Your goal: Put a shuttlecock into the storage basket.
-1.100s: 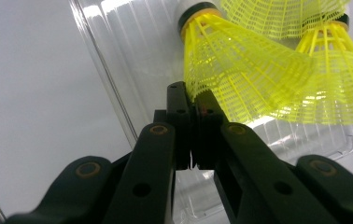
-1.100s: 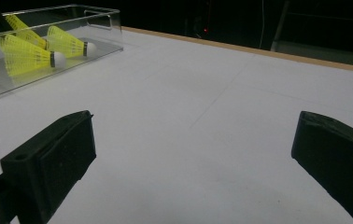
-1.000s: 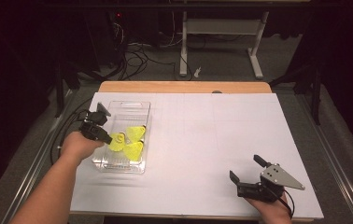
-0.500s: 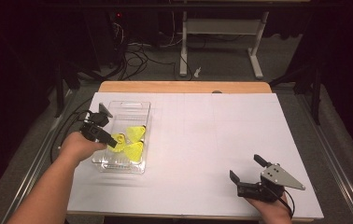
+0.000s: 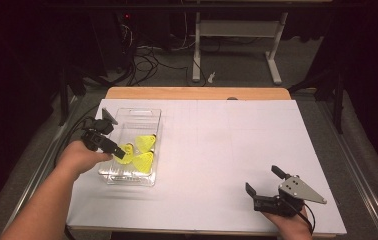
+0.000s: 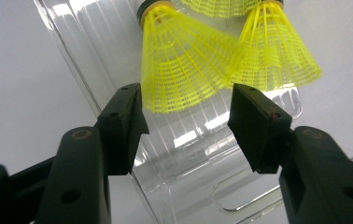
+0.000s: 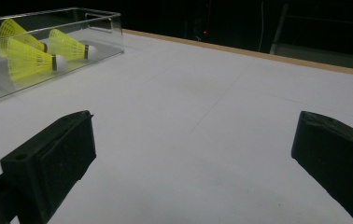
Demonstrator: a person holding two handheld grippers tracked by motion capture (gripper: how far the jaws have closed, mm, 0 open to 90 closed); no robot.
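A clear plastic box stands at the table's left with three yellow shuttlecocks in it. My left gripper reaches into the box from its left side. Its jaws have just been opening, and nothing is pressed between them. In the left gripper view the left gripper stands just short of a shuttlecock's skirt, with a second shuttlecock beside it. My right gripper rests open near the front right edge, holding nothing. The right gripper view has the right gripper over bare table and the box far off.
A white sheet covers the table, with a wooden strip along the far edge. Beyond it are cables and desk legs on the floor. A cable trails off the left edge from the left gripper.
The left gripper's jaws have parted over the box, and the shuttlecock at their tips now lies free. The left hand shifted slightly. The right gripper has stayed put.
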